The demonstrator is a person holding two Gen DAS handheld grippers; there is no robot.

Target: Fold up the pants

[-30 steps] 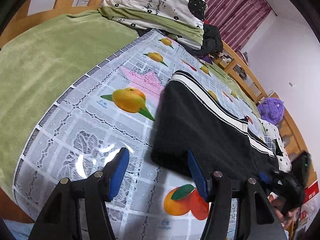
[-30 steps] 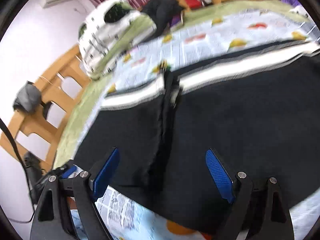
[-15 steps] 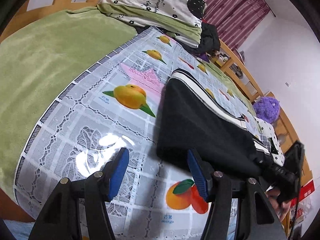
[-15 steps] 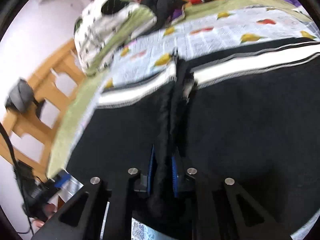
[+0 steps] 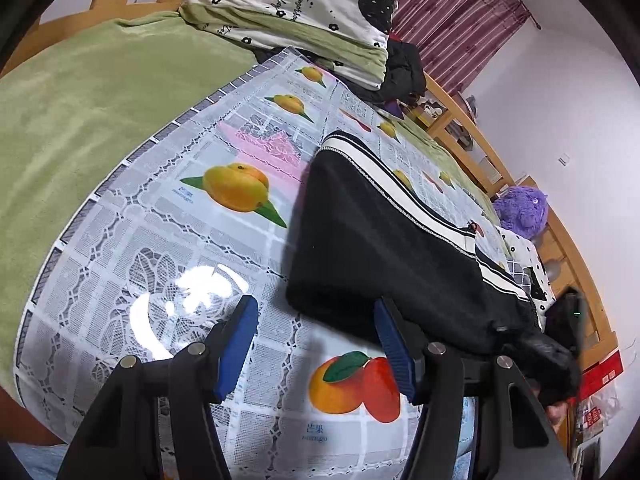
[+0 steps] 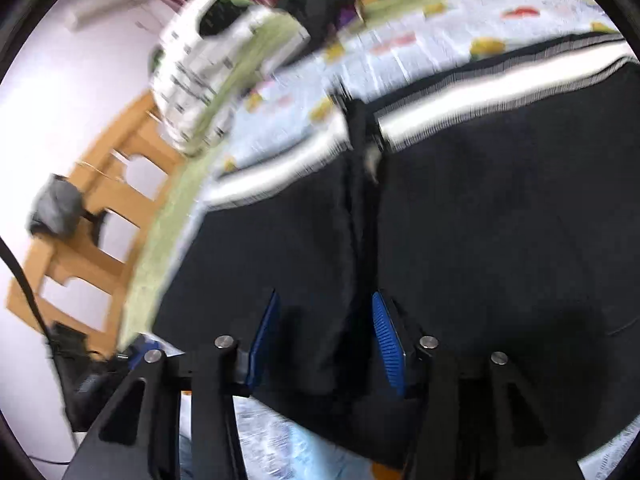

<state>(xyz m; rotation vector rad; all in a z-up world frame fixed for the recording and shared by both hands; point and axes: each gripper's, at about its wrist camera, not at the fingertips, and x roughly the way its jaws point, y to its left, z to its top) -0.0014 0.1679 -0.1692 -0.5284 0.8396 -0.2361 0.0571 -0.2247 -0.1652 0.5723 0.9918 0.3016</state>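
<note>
Both grippers (image 5: pixel 316 344) (parted) low over pants (image 6: pixel 480 220)

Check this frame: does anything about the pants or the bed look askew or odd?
One thing: the black pants have a raised ridge of bunched fabric running down the middle, between the open fingers of the right gripper, so they do not lie flat. The left gripper is open over the tablecloth.

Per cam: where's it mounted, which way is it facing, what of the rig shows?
Left wrist: on the left gripper, looking along open fingers across the fruit-print tablecloth to the black pants; the other gripper shows at far right.
Right wrist: on the right gripper, low over the pants, fingers apart astride a fabric ridge; blurred.
Shared: pants, tablecloth, folded bedding.
</note>
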